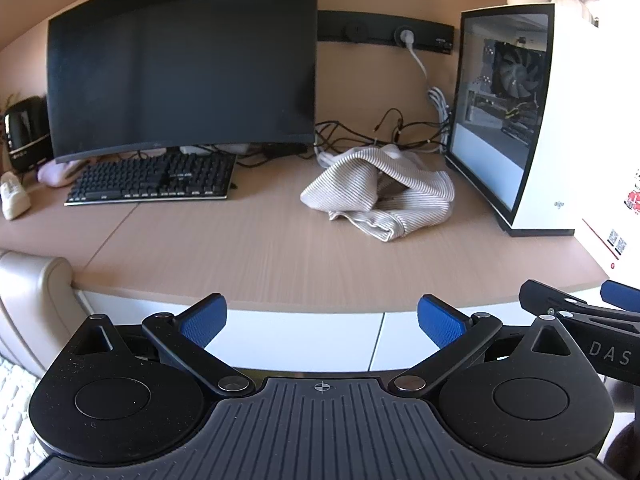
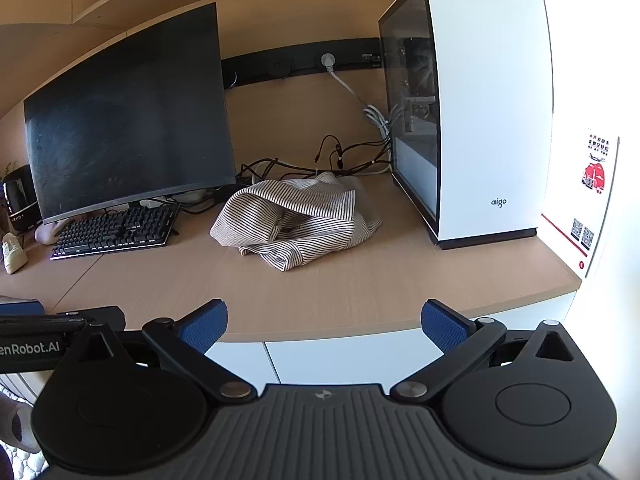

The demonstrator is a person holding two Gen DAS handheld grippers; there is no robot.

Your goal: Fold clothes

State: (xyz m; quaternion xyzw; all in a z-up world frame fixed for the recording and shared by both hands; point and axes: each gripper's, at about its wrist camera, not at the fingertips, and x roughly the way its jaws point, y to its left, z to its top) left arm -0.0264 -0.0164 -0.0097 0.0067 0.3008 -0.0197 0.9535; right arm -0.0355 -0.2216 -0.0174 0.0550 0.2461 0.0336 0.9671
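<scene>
Striped garment [image 1: 380, 192], cream with thin dark lines, lies crumpled in loose heap at frame centre on wooden desk [image 1: 248, 248], between dark monitor [image 1: 180, 60] and white computer case [image 1: 552, 128]. Folds overlap; one edge trails toward camera. Left gripper [image 1: 322, 322] and right gripper [image 2: 324, 326] both spread wide, empty, low in frame, short of desk edge.

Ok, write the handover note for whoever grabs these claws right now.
Left claw: open, empty, held short of the desk's front edge.
Right claw: open, empty, also short of the edge, beside the left one.
Striped garment: crumpled in a heap on the desk, between the keyboard and the white PC case, cables behind it.
Done: no fold visible.
Left: pull it toward the bare desk, spread flat, fold.
</scene>
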